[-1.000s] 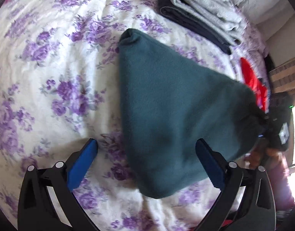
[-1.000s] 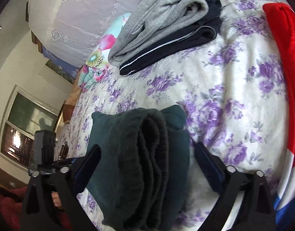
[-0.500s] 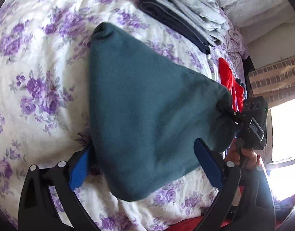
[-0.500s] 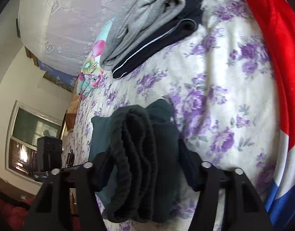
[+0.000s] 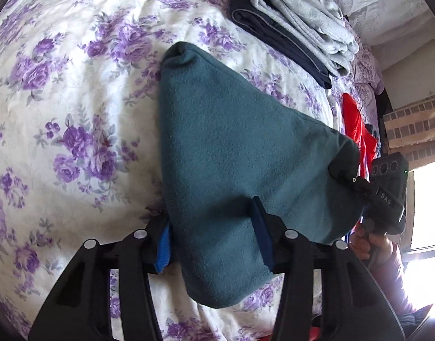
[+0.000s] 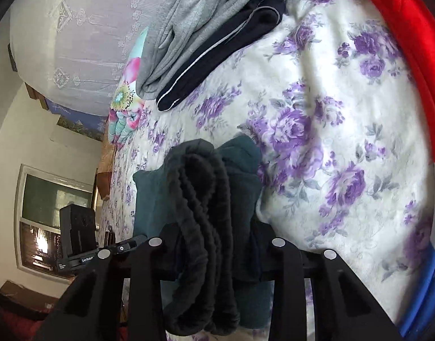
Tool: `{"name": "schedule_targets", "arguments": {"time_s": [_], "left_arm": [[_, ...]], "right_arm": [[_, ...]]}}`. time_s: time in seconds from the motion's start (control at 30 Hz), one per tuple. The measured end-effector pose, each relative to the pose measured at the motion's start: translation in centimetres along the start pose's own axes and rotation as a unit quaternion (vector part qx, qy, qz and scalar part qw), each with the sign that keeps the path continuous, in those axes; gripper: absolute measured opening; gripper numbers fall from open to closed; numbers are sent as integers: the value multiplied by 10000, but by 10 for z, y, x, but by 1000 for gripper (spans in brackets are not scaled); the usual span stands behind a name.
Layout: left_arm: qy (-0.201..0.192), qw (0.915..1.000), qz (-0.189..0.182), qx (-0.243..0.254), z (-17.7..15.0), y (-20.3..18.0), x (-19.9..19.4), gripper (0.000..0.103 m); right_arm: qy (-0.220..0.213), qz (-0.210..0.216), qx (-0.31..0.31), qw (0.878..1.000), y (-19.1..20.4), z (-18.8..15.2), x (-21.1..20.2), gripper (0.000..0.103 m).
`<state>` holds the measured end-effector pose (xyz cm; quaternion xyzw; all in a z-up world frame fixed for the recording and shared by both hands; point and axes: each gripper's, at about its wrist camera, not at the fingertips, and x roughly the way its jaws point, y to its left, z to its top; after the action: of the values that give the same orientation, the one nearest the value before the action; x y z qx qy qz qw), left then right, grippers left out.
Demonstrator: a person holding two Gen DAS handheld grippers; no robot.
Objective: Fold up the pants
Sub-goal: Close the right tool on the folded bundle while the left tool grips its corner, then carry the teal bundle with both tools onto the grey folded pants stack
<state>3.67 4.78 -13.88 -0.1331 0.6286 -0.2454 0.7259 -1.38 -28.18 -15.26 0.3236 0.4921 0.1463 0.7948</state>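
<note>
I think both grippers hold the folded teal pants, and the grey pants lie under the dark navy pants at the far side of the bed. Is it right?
Not quite. In the left wrist view the grey pants lie on top of the dark navy pants, not under them. The rest holds: the left gripper and right gripper both grip the teal pants.

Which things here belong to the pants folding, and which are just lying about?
In the job:
- teal pants, folded, on the bed
- left gripper, jaws just closing on the pants
- right gripper, jaws just closing on the waistband end

Lying about:
- grey garment on a navy garment
- red cloth
- floral bedspread
</note>
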Motion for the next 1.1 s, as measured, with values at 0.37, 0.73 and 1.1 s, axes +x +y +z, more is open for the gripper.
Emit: {"name": "schedule_targets", "arguments": {"time_s": [0.37,0.73,1.1], "left_arm": [[-430,9985,15,336,-2,-23,-34,12],[-772,9932,-283,824,28,-68,-62,11],[-770,9923,-231,943,58,-79,-61,10]], "right_arm": [[-410,-505,-761,9950,49,-22,-36,25],[-874,-414,-1083,9894,77,0,-80,25],[-1104,-416,-1424,9827,98,33,-86,25]]}}
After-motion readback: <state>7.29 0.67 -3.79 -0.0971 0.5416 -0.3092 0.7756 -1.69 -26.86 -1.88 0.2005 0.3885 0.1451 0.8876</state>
